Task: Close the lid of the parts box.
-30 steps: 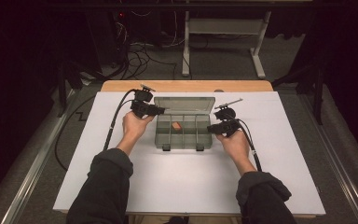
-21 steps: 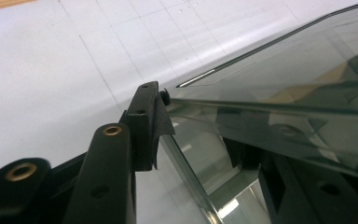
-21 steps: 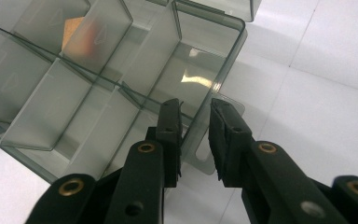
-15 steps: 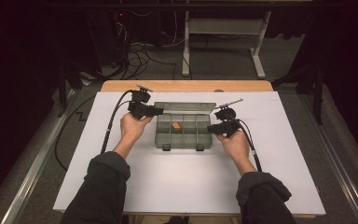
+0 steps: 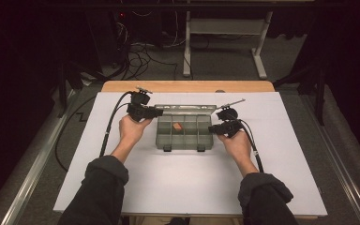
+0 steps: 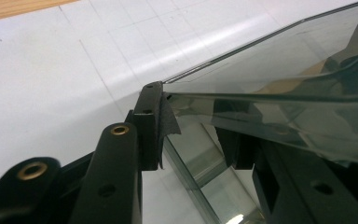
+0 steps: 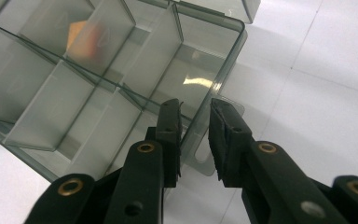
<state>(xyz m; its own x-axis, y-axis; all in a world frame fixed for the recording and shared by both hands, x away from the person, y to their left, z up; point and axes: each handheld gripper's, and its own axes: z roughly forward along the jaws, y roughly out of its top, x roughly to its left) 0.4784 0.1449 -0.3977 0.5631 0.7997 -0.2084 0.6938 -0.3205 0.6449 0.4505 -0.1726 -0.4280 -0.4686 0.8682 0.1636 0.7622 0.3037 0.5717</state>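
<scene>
Organizer box, clear grey plastic with divided compartments, sat at the middle of the white sheet toward the far edge of the table. Lid hinged along the box's far side, partly raised. Small orange piece lay in a far-row compartment, left of centre.

Left gripper at the far left corner of the box; in the left gripper view its jaws had just been closing, with the lid's corner between them. Left pad touched the lid edge; contact of the other pad not clear through the plastic.

Right gripper at the box's right edge; in the right gripper view its jaws straddled the right wall, one inside, one outside, narrow gap, pads not seen pressing
</scene>
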